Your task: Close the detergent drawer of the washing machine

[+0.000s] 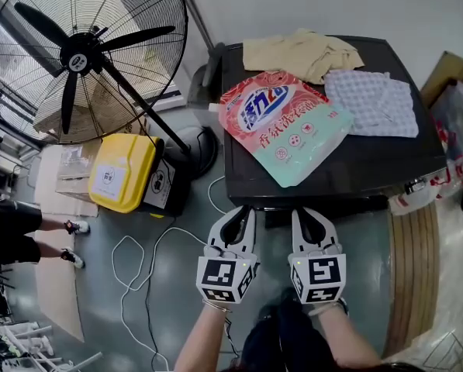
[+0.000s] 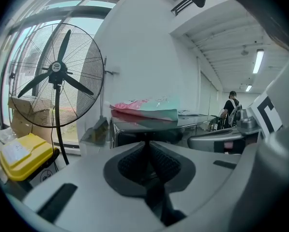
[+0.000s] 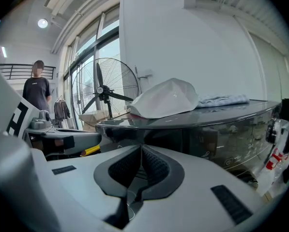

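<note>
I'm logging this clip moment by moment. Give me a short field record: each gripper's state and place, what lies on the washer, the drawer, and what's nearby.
left gripper: shut, empty, at the front edge of the washing machine
right gripper: shut, empty, beside the left gripper
on the machine's top: detergent pouch, beige cloth, white patterned cloth
detergent drawer: not made out in any view
floor at left: pedestal fan, yellow container
</note>
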{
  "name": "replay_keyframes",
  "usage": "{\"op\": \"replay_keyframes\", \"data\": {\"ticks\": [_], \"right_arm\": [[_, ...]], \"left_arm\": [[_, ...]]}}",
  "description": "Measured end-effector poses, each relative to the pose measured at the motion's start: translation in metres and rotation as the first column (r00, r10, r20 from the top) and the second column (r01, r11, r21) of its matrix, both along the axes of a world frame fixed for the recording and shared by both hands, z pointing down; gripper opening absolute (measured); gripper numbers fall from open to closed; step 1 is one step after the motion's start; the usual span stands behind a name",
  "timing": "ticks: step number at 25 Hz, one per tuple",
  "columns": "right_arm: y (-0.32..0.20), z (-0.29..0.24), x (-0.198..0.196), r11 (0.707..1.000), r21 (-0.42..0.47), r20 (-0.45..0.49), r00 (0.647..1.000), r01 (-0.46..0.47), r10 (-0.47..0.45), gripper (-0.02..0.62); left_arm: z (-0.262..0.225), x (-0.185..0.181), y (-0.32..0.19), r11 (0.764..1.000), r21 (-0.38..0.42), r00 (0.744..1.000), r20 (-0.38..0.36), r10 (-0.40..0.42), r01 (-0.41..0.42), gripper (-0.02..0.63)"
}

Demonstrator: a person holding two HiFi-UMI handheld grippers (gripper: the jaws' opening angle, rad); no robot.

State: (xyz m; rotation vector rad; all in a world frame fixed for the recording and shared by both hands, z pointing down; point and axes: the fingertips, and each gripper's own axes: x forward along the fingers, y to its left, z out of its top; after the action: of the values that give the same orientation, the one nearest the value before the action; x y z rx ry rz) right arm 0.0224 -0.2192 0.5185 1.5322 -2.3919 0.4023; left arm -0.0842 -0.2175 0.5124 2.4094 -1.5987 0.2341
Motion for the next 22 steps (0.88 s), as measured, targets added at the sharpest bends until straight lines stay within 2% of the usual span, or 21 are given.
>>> {"op": "replay_keyframes", "data": {"ticks": [22], "right_arm": [[0.044,-0.032,0.007,0.999,0.027,-0.008,1.000,-0.020,0.021,0.031]], "left_arm": [[-0.023,0.007,0.046,0.999,0.020,0.999,0.020,0.036,-0.036,0.028]]}}
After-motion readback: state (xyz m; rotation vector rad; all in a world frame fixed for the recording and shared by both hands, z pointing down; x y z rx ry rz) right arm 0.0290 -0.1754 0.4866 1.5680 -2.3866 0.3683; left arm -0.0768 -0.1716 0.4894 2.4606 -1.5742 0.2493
